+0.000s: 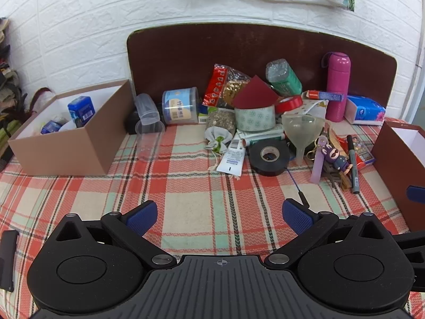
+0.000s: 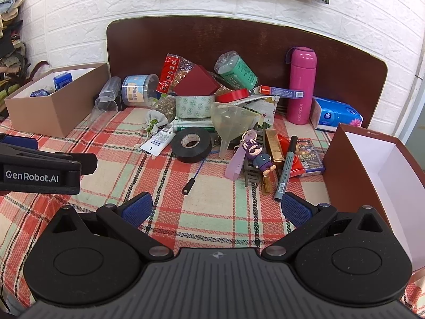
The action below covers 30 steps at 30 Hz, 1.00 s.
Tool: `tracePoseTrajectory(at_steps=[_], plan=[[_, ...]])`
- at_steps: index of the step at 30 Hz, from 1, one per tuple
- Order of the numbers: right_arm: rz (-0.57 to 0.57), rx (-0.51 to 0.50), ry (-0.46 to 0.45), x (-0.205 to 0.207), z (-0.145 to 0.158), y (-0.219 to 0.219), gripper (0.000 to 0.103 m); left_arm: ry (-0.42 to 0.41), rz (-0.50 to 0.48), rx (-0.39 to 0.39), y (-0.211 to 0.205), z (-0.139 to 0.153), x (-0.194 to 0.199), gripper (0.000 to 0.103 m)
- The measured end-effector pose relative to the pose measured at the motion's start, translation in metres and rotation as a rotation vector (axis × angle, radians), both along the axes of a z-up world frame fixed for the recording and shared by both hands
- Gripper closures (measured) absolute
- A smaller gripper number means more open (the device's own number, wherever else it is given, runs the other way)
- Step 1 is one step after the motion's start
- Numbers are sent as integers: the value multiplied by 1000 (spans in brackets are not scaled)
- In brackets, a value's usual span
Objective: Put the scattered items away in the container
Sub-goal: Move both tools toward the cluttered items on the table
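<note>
Scattered items heaped mid-cloth toward the headboard, tan box (image 1: 63,143) at left edge part-filled; black tape roll (image 2: 191,145) likely light, stiff, best pinched across its rim; left gripper (image 1: 220,212) and right gripper (image 2: 216,208) both spread wide, empty.

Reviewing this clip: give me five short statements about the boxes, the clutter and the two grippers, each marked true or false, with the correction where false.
1. Both the left gripper and the right gripper are open and hold nothing. True.
2. The pink bottle lies on its side. False: it stands upright by the headboard.
3. The left cardboard box already holds blue packages. True.
4. The black tape roll sits inside the right box. False: it lies on the plaid cloth, in front of the clutter.
5. The grey marker lies near the right box. True.
</note>
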State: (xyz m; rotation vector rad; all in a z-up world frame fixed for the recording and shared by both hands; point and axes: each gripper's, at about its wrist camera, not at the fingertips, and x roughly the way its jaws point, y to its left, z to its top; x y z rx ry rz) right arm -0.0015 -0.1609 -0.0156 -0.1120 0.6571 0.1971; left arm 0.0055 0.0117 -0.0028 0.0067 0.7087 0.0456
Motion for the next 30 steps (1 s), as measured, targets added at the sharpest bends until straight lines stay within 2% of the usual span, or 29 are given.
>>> tracePoseTrajectory(at_steps=[17, 30], plan=[[11, -11, 23, 15, -2, 1, 0, 24, 5, 13, -1, -5, 14, 0], [29, -28, 62, 41, -13, 4, 0, 70, 2, 8, -1, -19, 45, 0]])
